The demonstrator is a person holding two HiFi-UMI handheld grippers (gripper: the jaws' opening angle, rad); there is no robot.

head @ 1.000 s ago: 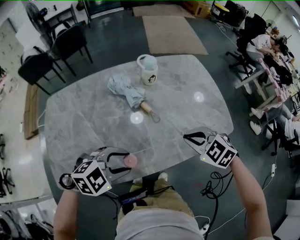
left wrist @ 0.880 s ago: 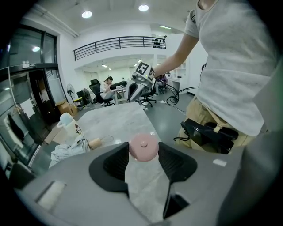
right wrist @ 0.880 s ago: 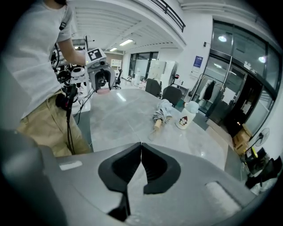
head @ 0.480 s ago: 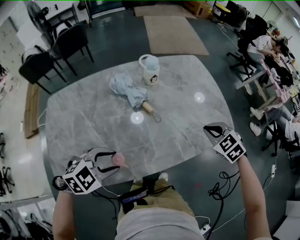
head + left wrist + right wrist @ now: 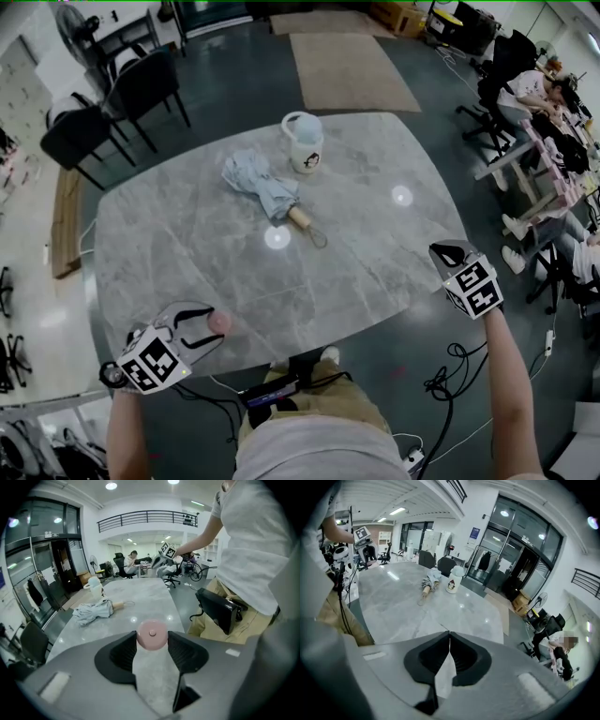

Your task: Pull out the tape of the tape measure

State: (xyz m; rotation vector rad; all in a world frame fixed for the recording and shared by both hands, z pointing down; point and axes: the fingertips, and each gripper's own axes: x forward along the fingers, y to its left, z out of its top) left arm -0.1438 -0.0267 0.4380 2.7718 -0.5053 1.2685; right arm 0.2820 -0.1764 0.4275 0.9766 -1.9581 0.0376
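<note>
Now, pink tape measure [image 5: 152, 633] gripped by left tool [image 5: 214, 324] at counter [image 5: 356, 234] edge, right tool [image 5: 449, 633] clenched shut well apart, tape possibly pinched, too thin to be made out

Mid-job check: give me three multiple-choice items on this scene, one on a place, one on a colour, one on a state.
1. Where on the table does the folded umbrella lie?
A) near edge
B) far part, beside the mug
C) right corner

2. What colour is the tape measure?
A) yellow
B) black
C) pink

3. How do the jaws of the right hand-held gripper stand?
A) closed together
B) wide apart
C) clamped on the umbrella

Answers:
1 B, the head view shows it next to the mug.
2 C, it is a pink disc.
3 A, the pads meet in the right gripper view.
</note>
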